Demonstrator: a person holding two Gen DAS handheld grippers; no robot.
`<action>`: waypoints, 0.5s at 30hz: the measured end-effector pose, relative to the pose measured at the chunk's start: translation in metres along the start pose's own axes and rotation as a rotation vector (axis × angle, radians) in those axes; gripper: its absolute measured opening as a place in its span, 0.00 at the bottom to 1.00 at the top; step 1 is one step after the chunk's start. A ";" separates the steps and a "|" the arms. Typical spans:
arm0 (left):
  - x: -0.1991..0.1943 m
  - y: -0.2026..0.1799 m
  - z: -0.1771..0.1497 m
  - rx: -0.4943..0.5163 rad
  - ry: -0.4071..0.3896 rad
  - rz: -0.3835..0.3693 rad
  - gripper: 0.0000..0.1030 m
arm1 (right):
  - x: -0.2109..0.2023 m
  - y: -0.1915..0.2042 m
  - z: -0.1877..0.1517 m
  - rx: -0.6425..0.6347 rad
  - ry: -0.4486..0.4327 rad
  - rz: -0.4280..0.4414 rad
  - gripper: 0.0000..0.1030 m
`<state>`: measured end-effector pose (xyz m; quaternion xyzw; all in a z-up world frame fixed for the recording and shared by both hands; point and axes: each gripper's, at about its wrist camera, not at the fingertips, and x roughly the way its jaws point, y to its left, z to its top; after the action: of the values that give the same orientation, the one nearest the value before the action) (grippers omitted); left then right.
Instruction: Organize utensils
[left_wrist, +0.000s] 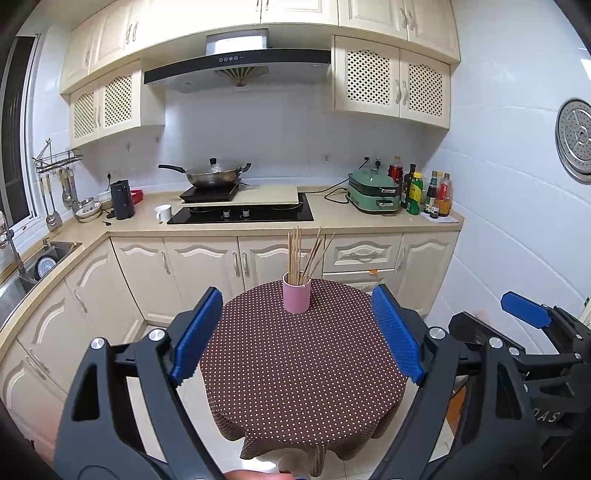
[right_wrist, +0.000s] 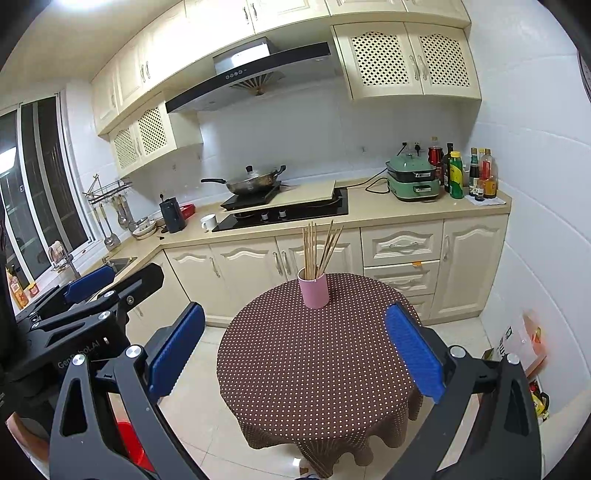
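Now both claws are held wide open.
Nothing is gripped; chopsticks (left_wrist: 306, 258) are stood in the pink cup (left_wrist: 296, 297) on the desk (left_wrist: 295, 369).

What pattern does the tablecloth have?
The tablecloth is brown with small white dots, clearest in the left wrist view.

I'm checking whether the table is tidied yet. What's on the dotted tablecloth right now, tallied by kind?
Pink cup: 1
Bundle of wooden chopsticks standing in the cup: 1; the sticks overlap too much for an exact count
Loose utensils lying on the tablecloth: 0
Total: 2
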<state>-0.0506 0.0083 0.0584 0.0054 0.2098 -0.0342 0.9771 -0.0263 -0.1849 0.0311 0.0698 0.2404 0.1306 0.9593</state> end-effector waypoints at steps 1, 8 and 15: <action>0.000 0.000 0.000 0.001 -0.002 0.001 0.79 | 0.000 0.000 0.000 0.001 0.001 0.000 0.92; -0.001 0.001 -0.001 -0.003 -0.004 0.015 0.79 | 0.001 0.001 0.000 -0.004 0.006 0.010 0.92; 0.001 0.003 -0.002 -0.004 0.011 0.022 0.79 | 0.004 0.001 0.001 -0.005 0.021 0.010 0.92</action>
<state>-0.0500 0.0116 0.0563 0.0061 0.2151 -0.0231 0.9763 -0.0229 -0.1824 0.0303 0.0670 0.2497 0.1368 0.9563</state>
